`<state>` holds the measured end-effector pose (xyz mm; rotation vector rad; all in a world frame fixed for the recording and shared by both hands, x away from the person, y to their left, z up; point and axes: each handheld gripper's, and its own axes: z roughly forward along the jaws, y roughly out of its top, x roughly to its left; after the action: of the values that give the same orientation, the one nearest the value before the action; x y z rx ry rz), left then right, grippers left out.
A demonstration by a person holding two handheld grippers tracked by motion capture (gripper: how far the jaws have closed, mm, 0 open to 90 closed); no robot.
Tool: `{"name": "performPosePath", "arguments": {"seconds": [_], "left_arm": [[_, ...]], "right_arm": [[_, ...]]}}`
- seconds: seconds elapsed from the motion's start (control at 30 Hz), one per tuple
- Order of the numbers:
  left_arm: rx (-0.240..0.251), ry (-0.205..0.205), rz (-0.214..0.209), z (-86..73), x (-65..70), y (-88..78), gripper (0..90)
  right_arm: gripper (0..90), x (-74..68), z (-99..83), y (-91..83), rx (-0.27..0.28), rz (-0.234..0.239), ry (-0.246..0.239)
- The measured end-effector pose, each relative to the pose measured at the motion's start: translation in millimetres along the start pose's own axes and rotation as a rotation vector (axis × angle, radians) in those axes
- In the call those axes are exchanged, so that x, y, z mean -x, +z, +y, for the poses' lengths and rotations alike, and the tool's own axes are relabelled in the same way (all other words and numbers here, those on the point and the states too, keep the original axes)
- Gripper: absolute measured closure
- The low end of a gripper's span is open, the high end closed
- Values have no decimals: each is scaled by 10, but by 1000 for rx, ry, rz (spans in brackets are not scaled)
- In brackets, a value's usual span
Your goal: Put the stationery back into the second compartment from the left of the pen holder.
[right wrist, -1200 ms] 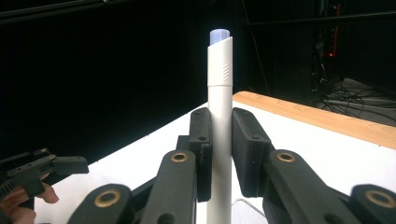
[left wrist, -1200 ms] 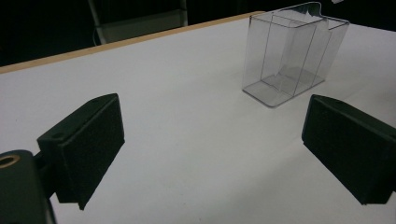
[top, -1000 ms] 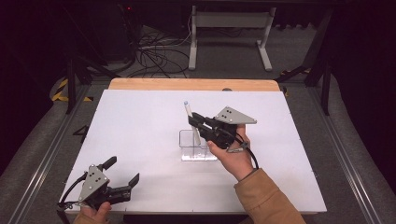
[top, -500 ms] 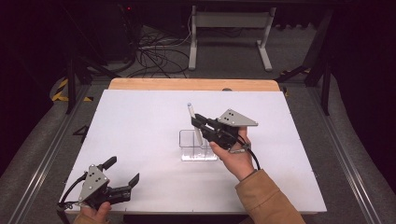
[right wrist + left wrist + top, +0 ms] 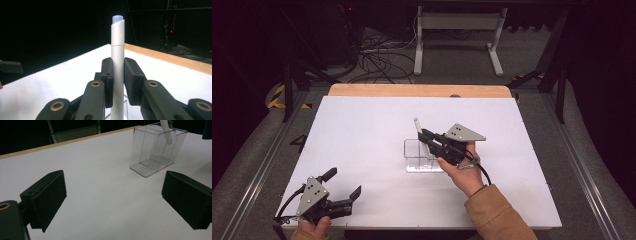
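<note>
Broadly, a white tabletop (image 5: 362, 130) with a wooden strip along its far edge takes up most of the high view, and a dark floor with cables and a metal stand lies beyond it. Near the table's middle stands a clear plastic holder (image 5: 419, 156) with 2 or more compartments; how many exactly is hard to tell. The right gripper (image 5: 428, 136), held in the person's right hand (image 5: 464, 170), sits just beside and above that holder, its 2 jaws clenched on a white pen (image 5: 117, 62) with a pale blue tip. That pen stands upright, with its lower end inside the holder. At the near left corner, the left gripper (image 5: 343, 184) rests low over the table, jaws spread wide and grasping nothing.
</note>
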<state>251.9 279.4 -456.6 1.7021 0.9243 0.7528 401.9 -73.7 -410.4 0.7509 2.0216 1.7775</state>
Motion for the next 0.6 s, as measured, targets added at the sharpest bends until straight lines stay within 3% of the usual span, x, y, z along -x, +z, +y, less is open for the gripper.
{"name": "performPosePath", "arguments": {"seconds": [0.53, 0.6], "left_arm": [[-9, 4, 0, 0, 1, 4, 66], [-9, 3, -1, 0, 4, 4, 66]], "right_arm": [[782, 47, -161, -15, -32, -12, 19], [678, 59, -142, -21, -22, 0, 23]]}}
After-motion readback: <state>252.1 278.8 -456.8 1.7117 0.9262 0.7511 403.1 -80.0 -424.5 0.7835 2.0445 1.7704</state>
